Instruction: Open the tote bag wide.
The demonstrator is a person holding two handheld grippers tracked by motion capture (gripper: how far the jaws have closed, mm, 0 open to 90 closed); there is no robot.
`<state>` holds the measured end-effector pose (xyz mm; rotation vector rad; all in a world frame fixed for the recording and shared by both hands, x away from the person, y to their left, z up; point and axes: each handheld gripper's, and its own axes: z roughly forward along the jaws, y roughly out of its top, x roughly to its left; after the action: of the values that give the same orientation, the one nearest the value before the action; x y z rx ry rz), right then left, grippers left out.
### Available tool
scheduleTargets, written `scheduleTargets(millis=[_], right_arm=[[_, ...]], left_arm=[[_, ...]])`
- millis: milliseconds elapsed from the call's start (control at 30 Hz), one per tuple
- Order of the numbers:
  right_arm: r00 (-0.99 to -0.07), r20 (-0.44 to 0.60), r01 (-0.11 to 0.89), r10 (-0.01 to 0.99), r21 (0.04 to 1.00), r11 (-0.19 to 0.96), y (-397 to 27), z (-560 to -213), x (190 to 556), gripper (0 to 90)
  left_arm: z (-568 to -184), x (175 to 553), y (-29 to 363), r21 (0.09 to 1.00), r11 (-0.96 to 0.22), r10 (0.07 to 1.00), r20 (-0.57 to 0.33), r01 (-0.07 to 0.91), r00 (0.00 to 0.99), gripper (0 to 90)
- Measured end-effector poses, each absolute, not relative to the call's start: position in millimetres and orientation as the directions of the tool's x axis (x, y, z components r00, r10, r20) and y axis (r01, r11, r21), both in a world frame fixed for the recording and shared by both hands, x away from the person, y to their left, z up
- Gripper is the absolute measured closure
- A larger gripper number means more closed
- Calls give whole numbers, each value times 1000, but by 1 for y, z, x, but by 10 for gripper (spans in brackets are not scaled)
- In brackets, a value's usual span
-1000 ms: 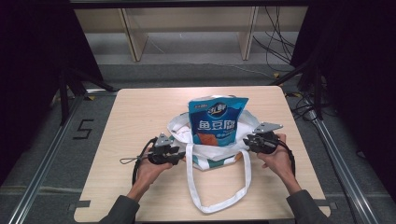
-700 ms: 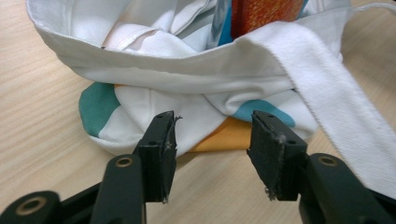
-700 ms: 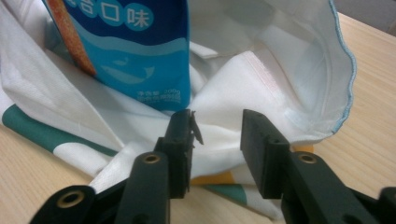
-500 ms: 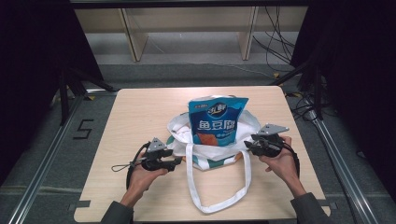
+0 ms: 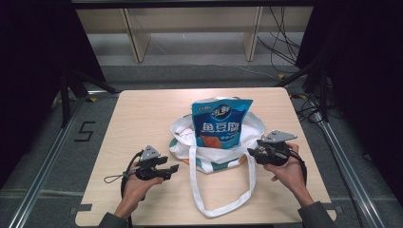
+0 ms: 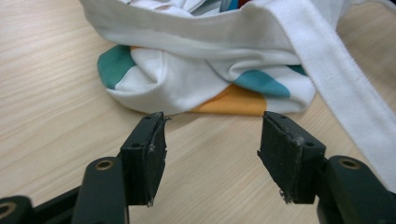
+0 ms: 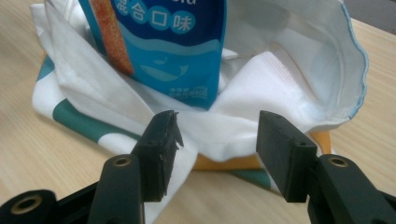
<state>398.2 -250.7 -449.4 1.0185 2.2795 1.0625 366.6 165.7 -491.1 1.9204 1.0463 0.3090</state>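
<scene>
Both grippers' jaws just opening, nothing between; left gripper [image 5: 172, 168] left of tote bag [image 5: 215, 153], clear; right gripper [image 5: 251, 152] touching right rim, nearer; blue snack pouch [image 5: 219, 121] upright inside.

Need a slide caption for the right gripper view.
Right gripper, jaws open, faces a blue snack pouch standing in a white tote bag.

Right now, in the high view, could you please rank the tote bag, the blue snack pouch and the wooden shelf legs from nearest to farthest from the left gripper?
1. The tote bag, just to the right of the left gripper, with bare table between them.
2. The blue snack pouch, standing upright in the bag, farther right and back.
3. The wooden shelf legs, beyond the table's far edge.
</scene>
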Motion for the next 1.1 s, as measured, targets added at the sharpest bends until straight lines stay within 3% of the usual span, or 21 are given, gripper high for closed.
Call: scheduleTargets(millis=[633,1100], right_arm=[[-641,-33,447,767,796,408,-258,-454,367,409],[-646,-55,431,762,797,423,-266,-461,356,390]], left_arm=[[-496,344,172,803,-220,765,-210,554,609,310],[-499,325,169,801,-266,762,-165,536,626,223]])
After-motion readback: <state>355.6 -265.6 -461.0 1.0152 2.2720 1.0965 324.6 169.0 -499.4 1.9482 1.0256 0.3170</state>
